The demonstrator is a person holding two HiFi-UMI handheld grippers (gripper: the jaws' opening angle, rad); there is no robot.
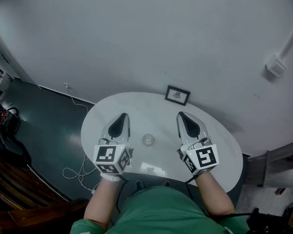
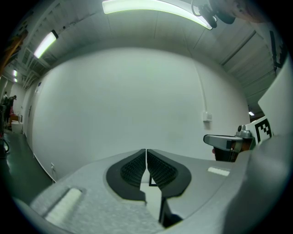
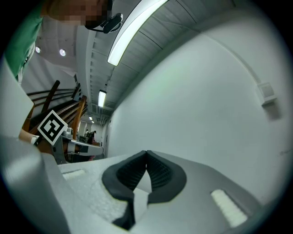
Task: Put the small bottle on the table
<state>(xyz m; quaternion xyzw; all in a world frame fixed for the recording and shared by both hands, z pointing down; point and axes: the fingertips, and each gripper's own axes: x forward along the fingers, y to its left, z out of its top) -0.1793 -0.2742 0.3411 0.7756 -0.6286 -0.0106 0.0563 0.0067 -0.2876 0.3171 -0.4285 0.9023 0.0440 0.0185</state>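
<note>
A small clear bottle (image 1: 148,139) stands upright on the white oval table (image 1: 151,109), seen from above between my two grippers. My left gripper (image 1: 121,121) hovers to its left, jaws shut with nothing between them; in the left gripper view its black pads (image 2: 146,169) meet at the tips. To the bottle's right, my right gripper (image 1: 183,118) is shut and empty too, its pads (image 3: 146,171) touching in the right gripper view. Both point away from me toward the wall. The bottle shows in neither gripper view.
A small black-framed picture (image 1: 177,95) stands at the table's far edge against the white wall. Cables (image 1: 78,173) trail on the dark floor to the left. Wooden furniture (image 1: 24,202) sits at the lower left. The right gripper (image 2: 229,144) shows in the left gripper view.
</note>
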